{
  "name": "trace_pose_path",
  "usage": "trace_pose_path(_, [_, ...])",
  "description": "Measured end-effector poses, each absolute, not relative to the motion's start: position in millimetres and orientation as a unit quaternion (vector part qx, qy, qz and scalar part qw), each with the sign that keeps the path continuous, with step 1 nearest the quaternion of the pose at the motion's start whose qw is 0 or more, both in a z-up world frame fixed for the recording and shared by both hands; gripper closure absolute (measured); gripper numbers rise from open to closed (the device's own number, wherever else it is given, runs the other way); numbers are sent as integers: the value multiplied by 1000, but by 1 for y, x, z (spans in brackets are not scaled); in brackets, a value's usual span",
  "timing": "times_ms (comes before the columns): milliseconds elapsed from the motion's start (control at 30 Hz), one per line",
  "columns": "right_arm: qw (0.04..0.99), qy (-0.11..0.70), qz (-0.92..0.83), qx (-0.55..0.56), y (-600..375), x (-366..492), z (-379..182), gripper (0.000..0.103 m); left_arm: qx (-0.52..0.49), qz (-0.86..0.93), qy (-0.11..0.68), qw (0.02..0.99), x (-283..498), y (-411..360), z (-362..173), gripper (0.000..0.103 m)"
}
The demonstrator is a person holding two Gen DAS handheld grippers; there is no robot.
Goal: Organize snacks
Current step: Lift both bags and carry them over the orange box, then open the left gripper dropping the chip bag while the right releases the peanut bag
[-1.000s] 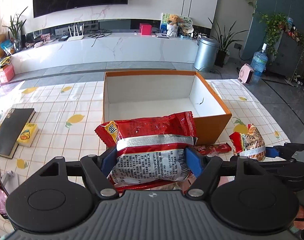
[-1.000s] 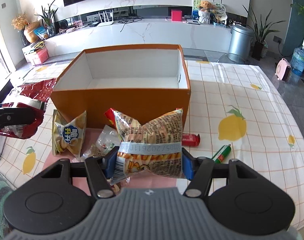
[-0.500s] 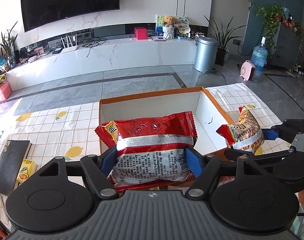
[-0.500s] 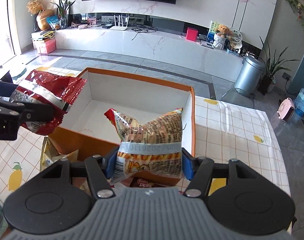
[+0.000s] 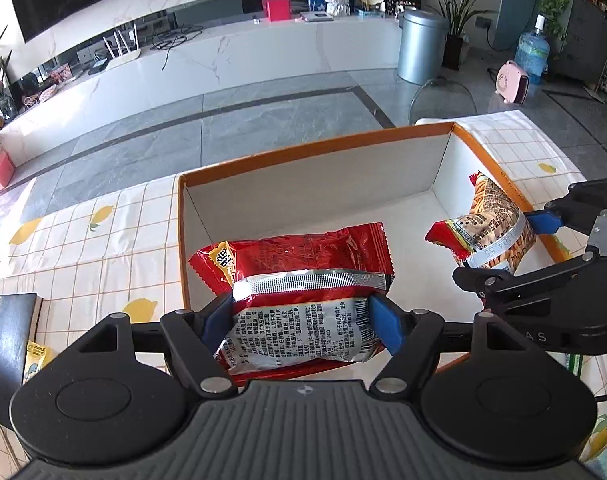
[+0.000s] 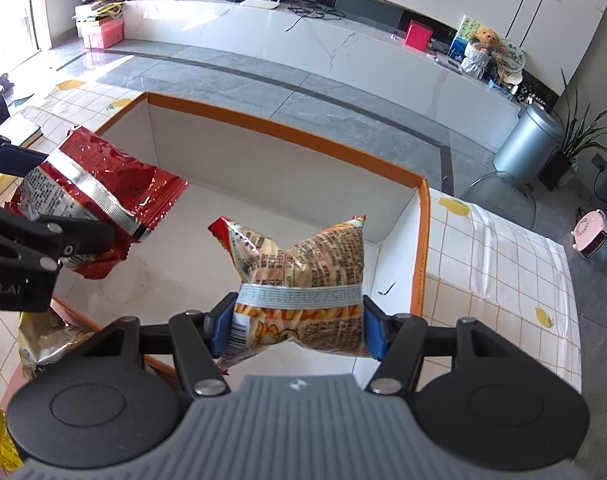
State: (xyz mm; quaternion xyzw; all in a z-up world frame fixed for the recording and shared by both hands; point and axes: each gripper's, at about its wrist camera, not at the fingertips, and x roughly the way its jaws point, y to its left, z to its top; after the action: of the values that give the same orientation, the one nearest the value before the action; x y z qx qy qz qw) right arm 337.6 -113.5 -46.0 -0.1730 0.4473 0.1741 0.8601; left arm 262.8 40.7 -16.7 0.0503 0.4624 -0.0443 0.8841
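An orange box [image 5: 303,148] [image 6: 287,122] with white inner walls stands open on the lemon-print tablecloth. My left gripper [image 5: 301,320] is shut on a red snack bag [image 5: 299,276] [image 6: 103,184], which hangs over the box's left half. My right gripper [image 6: 297,320] is shut on a yellow-brown snack bag [image 6: 303,264] [image 5: 489,224] with red ends, held above the box's right half. Blue pads press both sides of each bag. The box floor [image 6: 263,216] shows bare white.
A dark book [image 5: 5,332] and a small yellow packet [image 5: 33,356] lie left on the tablecloth [image 5: 103,240]. More snack packets [image 6: 43,336] lie before the box's near wall. Beyond the table's far edge is grey floor with a bin [image 5: 421,44].
Both grippers have carried their bags forward from in front of the box to above its inside, tilting downward. The box now fills more of each view.
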Motion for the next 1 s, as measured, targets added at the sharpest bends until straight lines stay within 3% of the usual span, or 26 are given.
trace_pose_path(633, [766,577,197,-203,-81,394,-104,42,93,-54,557,824,296,36,-57,18])
trace_pose_path(1000, [751,599,181,-209,-73,413,-111,38,99,-52,556,823,304,29,-57,9])
